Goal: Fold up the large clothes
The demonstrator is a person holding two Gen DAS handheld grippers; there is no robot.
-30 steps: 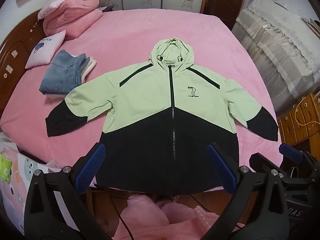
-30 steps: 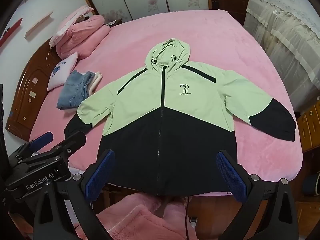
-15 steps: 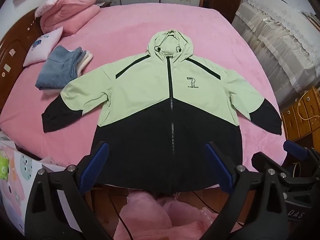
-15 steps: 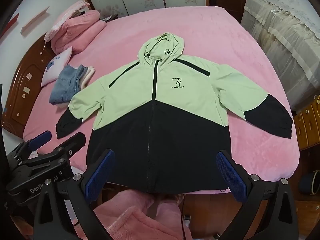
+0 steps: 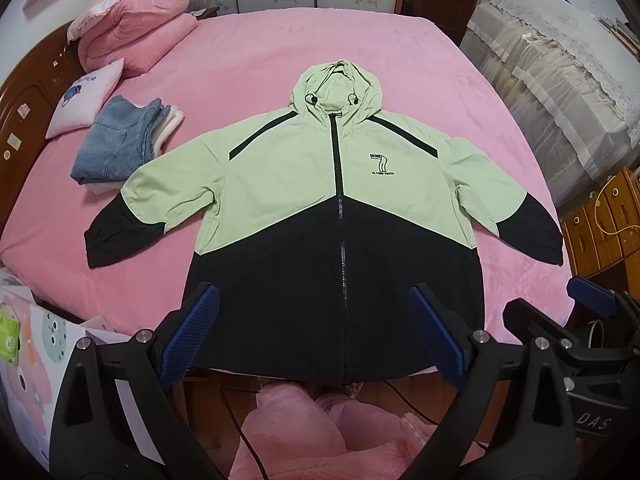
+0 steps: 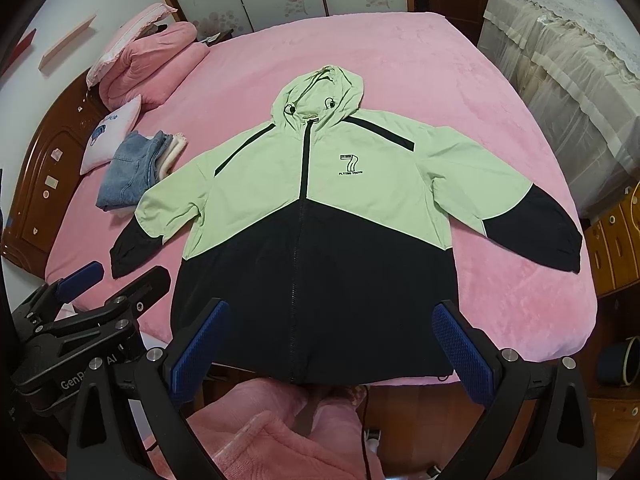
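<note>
While the left tool [image 5: 312, 330] hangs wide open and empty above the near hem, the left wrist view shows the green-and-black jacket [image 5: 340, 216] spread flat, zipped, on the pink bed [image 5: 260, 52], folded jeans [image 5: 116, 140] beside its sleeve. From the right wrist, the right tool [image 6: 332, 346] likewise gapes open over the hem, holding nothing, the left tool's body at lower left.

Pink bed [image 5: 256, 60] bears jacket [image 5: 336, 200], jeans [image 5: 116, 144], pillow [image 5: 86, 96].
</note>
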